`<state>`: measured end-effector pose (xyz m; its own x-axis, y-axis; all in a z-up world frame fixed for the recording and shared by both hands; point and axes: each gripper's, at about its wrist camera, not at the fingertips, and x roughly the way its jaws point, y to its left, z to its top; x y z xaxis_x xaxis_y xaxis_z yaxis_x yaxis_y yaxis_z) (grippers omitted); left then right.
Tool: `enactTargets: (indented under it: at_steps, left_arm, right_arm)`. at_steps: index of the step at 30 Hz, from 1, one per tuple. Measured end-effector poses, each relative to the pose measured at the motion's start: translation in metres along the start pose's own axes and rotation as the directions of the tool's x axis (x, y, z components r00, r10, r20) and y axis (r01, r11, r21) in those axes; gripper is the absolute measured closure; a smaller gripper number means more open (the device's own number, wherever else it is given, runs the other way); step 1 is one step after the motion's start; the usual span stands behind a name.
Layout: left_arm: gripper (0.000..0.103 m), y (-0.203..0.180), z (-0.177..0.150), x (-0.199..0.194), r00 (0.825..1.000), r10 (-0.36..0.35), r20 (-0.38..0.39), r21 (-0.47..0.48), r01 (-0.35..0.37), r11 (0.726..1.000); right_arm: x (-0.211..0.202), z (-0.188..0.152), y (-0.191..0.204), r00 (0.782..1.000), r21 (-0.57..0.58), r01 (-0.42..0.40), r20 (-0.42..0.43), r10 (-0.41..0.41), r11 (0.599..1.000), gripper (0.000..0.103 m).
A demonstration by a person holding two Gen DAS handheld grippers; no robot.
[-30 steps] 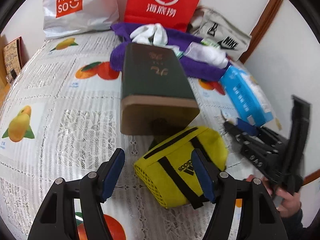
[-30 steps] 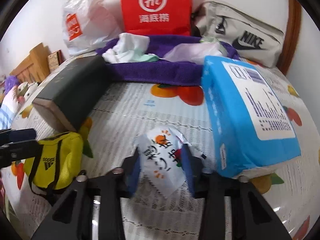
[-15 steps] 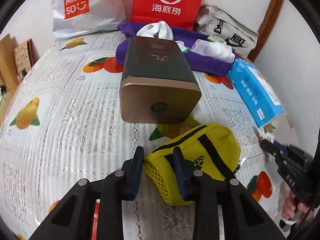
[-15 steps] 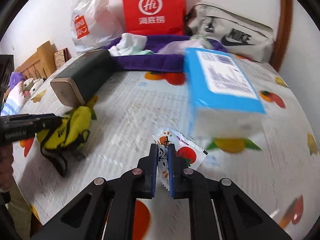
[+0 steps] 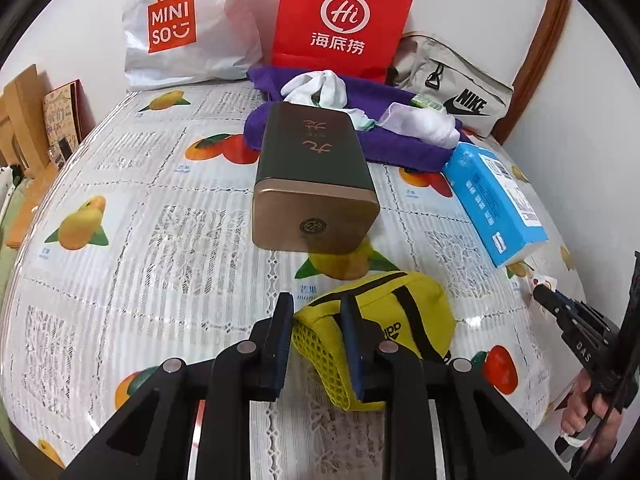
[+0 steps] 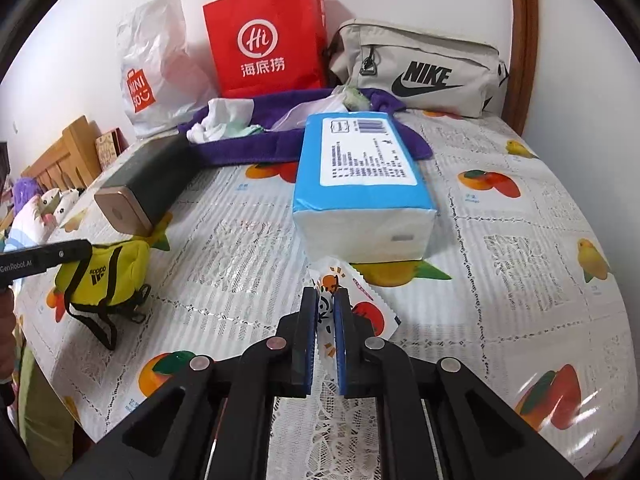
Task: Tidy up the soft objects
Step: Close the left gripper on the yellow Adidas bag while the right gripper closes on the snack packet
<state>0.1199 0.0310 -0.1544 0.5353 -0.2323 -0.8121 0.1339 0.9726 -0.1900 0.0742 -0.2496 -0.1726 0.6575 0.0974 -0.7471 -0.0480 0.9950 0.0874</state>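
Near the table's front edge, the left gripper (image 5: 316,320) is closing on the yellow pouch's (image 5: 400,304) mesh end — its length running rightward toward the right gripper (image 6: 323,308), clamped on a small sachet (image 6: 360,300).

On the table (image 5: 168,248), the box (image 5: 316,184) lies before the towel (image 5: 400,148), which carries the socks (image 5: 320,88). The pouch (image 5: 400,312) lies before the box; the tissue pack (image 6: 360,176) lies right of it. Behind the towel stand the paper bag (image 5: 344,20), the plastic bag (image 5: 180,28) and the waist bag (image 6: 420,68).
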Motion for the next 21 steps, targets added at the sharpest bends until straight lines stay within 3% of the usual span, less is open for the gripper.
enactTargets:
  at_steps: [7,17,21]
  left_arm:
    - [0.076,0.007,-0.007,0.008,0.999,0.006,-0.053,-0.034,-0.008,0.999]
    - [0.054,0.009,-0.032,0.006,0.992,0.041,-0.118,-0.081,-0.051,0.995]
    - [0.057,0.009,-0.035,0.012,0.992,0.015,-0.124,-0.118,-0.029,0.993]
  right_arm:
    - [0.002,-0.001,-0.005,1.000,0.015,-0.015,-0.001,0.015,1.000,0.095]
    - [0.000,-0.007,-0.006,0.999,0.016,-0.033,-0.004,0.033,0.999,0.095]
    - [0.000,-0.008,-0.006,0.999,0.011,-0.032,-0.008,0.032,0.999,0.095]
